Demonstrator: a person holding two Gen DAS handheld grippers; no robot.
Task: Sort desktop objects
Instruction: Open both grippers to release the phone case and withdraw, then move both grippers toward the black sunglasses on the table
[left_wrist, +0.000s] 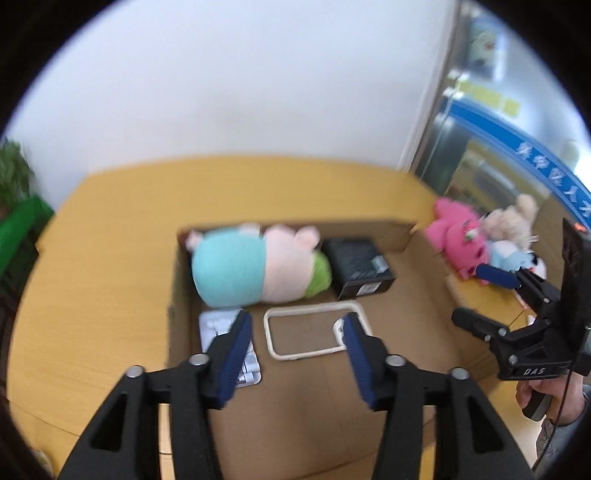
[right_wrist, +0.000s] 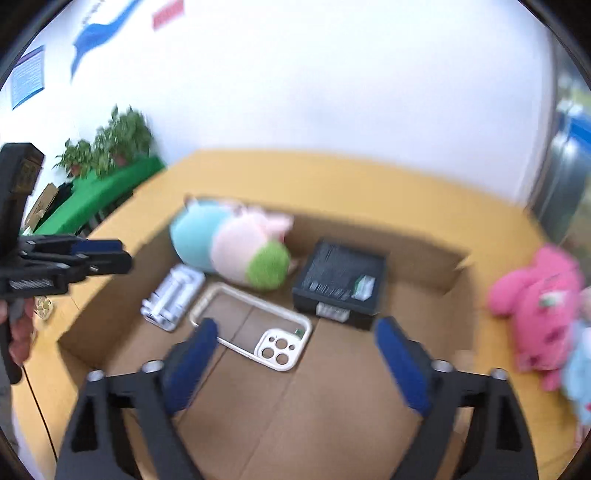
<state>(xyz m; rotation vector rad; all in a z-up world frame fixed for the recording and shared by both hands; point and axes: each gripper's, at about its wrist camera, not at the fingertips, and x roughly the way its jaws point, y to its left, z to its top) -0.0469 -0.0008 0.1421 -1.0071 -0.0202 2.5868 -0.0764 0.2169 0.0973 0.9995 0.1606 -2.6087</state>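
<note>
An open cardboard box sits on the yellow table. Inside lie a blue, pink and green plush, a black box, a white phone case and a white plastic piece. A pink plush and other soft toys lie on the table right of the box. My left gripper is open and empty above the box. My right gripper is open and empty over the box's near half.
The yellow table stands against a white wall. Potted plants on a green surface are at the left. A glass door is at the right. The right gripper also shows at the left wrist view's right edge.
</note>
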